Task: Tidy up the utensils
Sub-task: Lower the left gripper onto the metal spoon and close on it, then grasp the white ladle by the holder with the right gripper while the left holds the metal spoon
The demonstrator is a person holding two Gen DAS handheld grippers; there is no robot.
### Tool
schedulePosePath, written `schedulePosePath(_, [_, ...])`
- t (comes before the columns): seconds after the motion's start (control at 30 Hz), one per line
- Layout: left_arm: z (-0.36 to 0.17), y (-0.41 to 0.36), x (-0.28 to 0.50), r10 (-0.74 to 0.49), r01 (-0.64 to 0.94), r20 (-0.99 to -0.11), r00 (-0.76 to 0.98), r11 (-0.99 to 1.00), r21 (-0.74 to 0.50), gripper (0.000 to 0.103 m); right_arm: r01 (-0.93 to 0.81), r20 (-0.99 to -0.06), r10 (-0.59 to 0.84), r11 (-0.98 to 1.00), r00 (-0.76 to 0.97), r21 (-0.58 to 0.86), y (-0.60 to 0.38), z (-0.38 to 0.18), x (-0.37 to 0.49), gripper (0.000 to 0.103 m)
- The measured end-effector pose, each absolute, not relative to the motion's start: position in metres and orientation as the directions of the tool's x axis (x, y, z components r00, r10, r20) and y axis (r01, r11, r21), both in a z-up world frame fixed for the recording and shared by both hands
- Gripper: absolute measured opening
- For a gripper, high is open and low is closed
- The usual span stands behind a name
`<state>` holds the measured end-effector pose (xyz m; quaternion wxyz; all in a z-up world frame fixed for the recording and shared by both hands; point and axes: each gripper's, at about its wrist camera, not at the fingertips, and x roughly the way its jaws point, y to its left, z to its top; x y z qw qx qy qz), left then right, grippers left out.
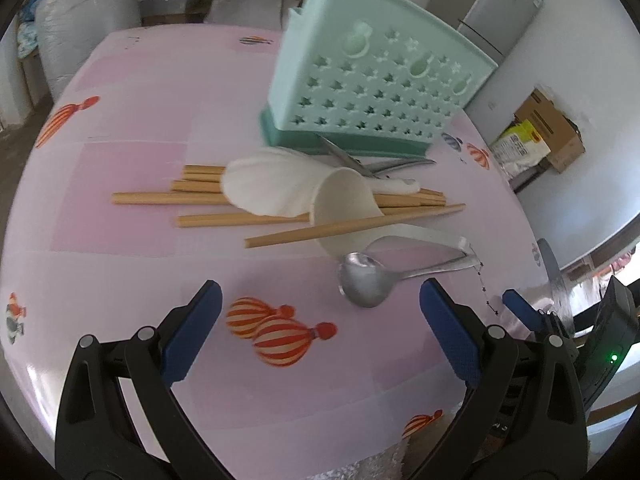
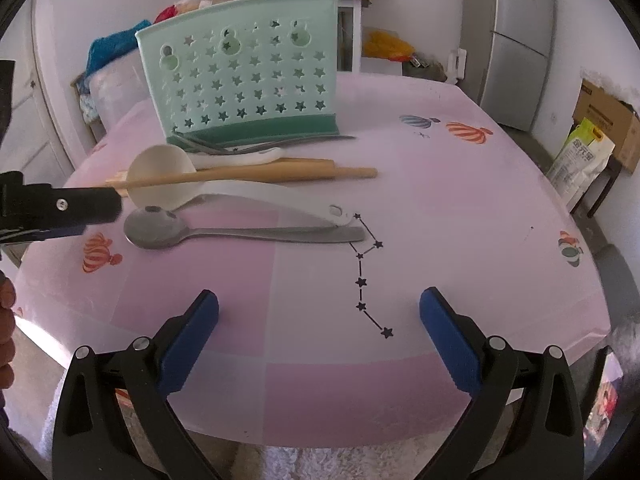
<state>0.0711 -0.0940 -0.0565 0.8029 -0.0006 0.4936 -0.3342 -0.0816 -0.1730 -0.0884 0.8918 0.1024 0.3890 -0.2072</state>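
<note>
Both grippers hang wide apart and empty over the pink tablecloth (image 2: 440, 200), the metal spoon (image 2: 200, 234) lying nearest before the mint utensil holder (image 2: 248, 72), so I'd have the left gripper (image 1: 320, 332) pinch its handle, clear of the white ladle (image 2: 208, 188), right gripper (image 2: 320, 336) waiting

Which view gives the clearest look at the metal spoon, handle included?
The right wrist view: the silver metal spoon lies side-on, bowl to handle tip unobstructed on the pink tablecloth. The left wrist view shows its bowl well, but the handle is foreshortened and runs beside the white plastic ladle's handle.
</note>
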Motion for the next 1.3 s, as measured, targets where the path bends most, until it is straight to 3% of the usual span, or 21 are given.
schedulePosePath(0.17, [-0.062,-0.108,0.073,-0.535,0.549,-0.797,0.279,0.77,-0.325,0.09,0.446,-0.725,-0.292,0.895,0.623,0.023,-0.173,-0.09,-0.082,0.098])
schedulePosePath(0.23, [-0.063,-0.109,0.074,-0.528,0.547,-0.8,0.286,0.775,-0.316,0.08,0.443,-0.724,-0.29,0.896,0.626,0.024,-0.173,-0.09,-0.081,0.098])
schedulePosePath(0.77, [-0.062,-0.115,0.077,-0.521,0.538,-0.807,0.279,0.781,-0.318,0.036,0.437,-0.713,-0.287,0.899,0.639,0.03,-0.175,-0.09,-0.082,0.098])
schedulePosePath(0.93, [-0.065,-0.114,0.077,-0.521,0.519,-0.814,0.257,0.785,-0.338,0.013,0.436,-0.714,-0.286,0.9,0.64,0.031,-0.175,-0.09,-0.082,0.098])
schedulePosePath(1.1, [-0.066,-0.109,0.078,-0.532,0.498,-0.813,0.237,0.785,-0.368,0.007,0.436,-0.713,-0.286,0.899,0.64,0.03,-0.174,-0.09,-0.082,0.098])
schedulePosePath(1.3, [-0.067,-0.104,0.077,-0.535,0.488,-0.812,0.234,0.787,-0.378,0.006,0.434,-0.715,-0.284,0.9,0.639,0.031,-0.174,-0.09,-0.081,0.098])
